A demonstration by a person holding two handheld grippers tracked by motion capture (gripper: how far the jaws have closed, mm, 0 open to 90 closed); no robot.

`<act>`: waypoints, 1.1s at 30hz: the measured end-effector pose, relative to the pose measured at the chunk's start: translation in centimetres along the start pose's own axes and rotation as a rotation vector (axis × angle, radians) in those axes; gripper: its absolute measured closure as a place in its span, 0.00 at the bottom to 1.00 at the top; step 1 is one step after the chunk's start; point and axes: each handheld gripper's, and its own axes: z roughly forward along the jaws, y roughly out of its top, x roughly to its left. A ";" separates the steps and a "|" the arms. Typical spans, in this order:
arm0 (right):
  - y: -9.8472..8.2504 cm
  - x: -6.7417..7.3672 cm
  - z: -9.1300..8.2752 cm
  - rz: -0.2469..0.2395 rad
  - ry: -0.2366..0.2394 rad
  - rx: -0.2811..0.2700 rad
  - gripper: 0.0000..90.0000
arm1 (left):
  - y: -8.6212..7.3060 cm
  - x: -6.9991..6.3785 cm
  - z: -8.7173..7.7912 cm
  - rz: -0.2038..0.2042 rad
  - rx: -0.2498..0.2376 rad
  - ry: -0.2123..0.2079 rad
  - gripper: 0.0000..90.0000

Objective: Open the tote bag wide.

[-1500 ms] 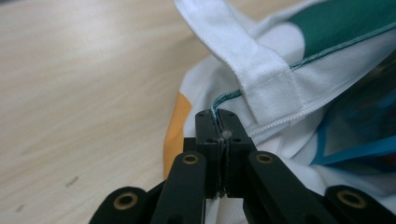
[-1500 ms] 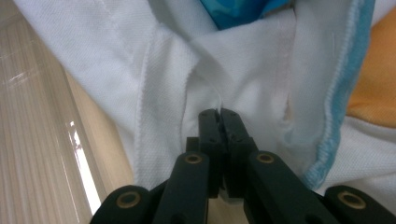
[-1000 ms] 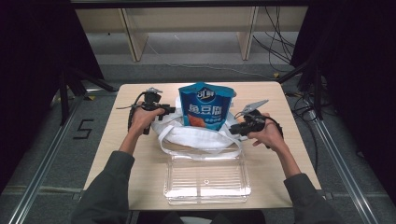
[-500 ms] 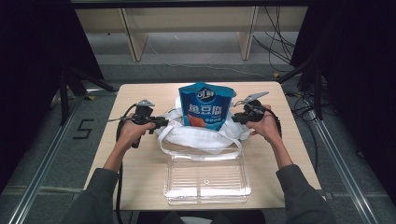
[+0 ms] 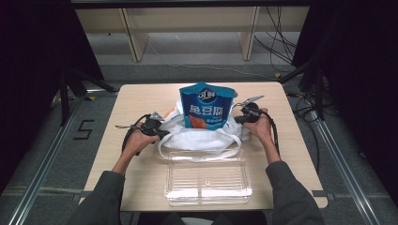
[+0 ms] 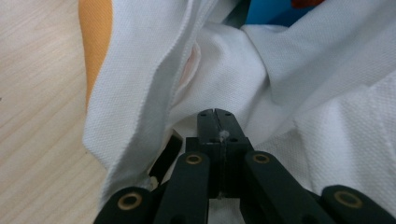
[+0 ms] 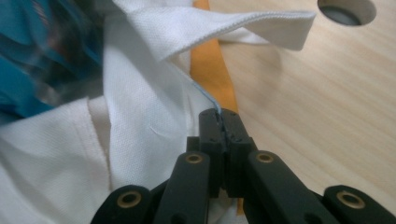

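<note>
Left gripper (image 6: pixel 215 112) and right gripper (image 7: pixel 220 113) have just closed, each pinching the white bag (image 5: pixel 202 137) cloth at its left and right sides around the blue pouch (image 5: pixel 205 105).

Through the left gripper view I saw the left gripper (image 6: pixel 217 113) with its two black jaws pressed together, having just been closing, a wisp of white fibre caught in the seam between them. Whether cloth was actually pinched there I could not tell. The tips sat against the folds of a white fabric bag (image 6: pixel 299 84), which bunched up around them. An orange strip (image 6: pixel 95 42) ran along the bag's edge at upper left, beside the pale wooden table (image 6: pixel 37 107). A patch of blue packet (image 6: pixel 268 11) peeked over the cloth at the top.
</note>
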 end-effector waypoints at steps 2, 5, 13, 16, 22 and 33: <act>-0.1 0.0 0.3 -0.015 -0.008 0.003 0.99 | 0.0 -0.1 0.1 -0.031 -0.016 0.002 1.00; 0.0 0.2 -0.2 -0.002 -0.014 0.005 0.98 | 0.1 0.1 -0.4 -0.051 -0.031 -0.007 0.98; -0.3 -0.7 -2.6 0.051 0.049 -0.145 0.73 | 1.0 0.0 -2.3 -0.100 -0.142 -0.009 0.79; -0.4 -0.9 -3.6 0.047 0.080 -0.166 0.68 | 1.3 0.1 -3.5 -0.108 -0.181 -0.024 0.74; -0.4 -0.5 -5.5 0.033 0.071 -0.153 0.65 | 1.0 -0.8 -5.7 -0.121 -0.242 -0.008 0.59; 0.1 0.5 -7.0 -0.021 0.063 -0.134 0.53 | -2.8 -4.3 -9.0 -0.156 -0.289 -0.013 0.41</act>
